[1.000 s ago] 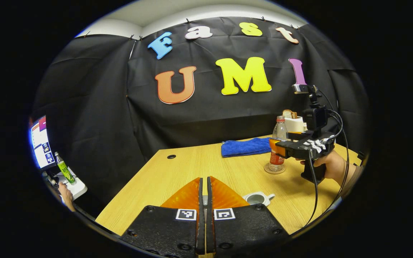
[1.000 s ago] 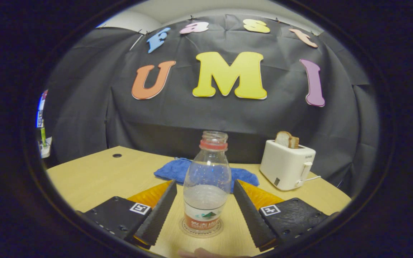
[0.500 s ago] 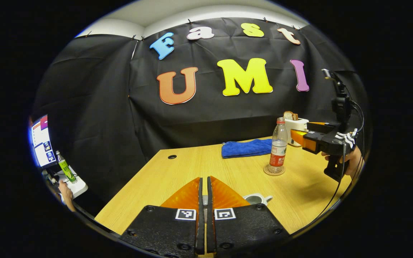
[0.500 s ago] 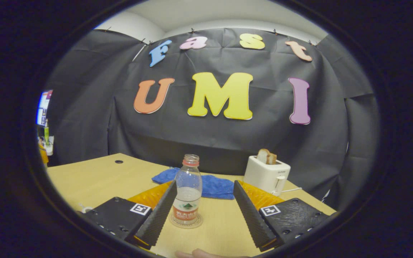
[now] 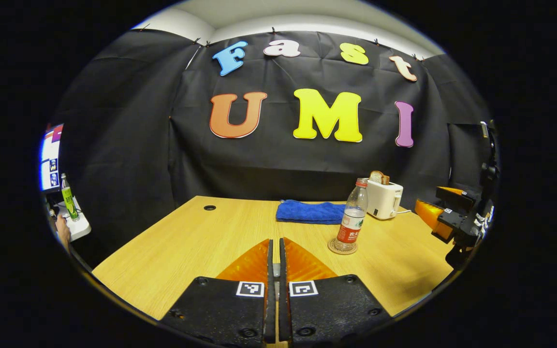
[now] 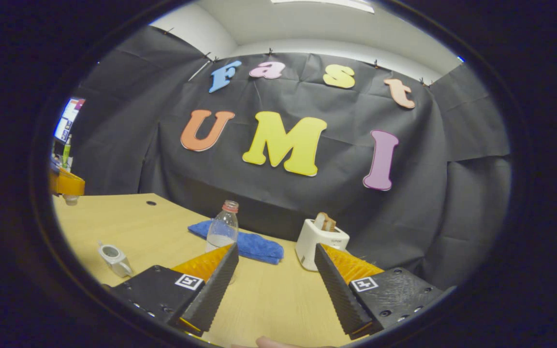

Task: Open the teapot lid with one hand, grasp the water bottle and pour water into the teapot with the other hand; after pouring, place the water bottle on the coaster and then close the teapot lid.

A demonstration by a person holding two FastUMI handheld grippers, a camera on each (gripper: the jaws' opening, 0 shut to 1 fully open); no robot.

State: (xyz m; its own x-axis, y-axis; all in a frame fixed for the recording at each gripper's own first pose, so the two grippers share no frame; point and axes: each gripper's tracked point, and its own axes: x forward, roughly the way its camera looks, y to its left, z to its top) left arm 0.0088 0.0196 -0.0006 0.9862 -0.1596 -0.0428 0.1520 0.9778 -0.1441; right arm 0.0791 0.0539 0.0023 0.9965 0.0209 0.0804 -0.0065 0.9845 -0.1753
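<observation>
In the right gripper view the open teapot sits at lower left on the surface, beside the left hand-held gripper, which is pressed shut, seemingly on the lid; the right hand-held gripper gapes empty; the bottle stands upright on its coaster.

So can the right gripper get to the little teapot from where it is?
Probably yes: the right gripper is open, and bare table lies between it and the teapot, off to its left side.
</observation>
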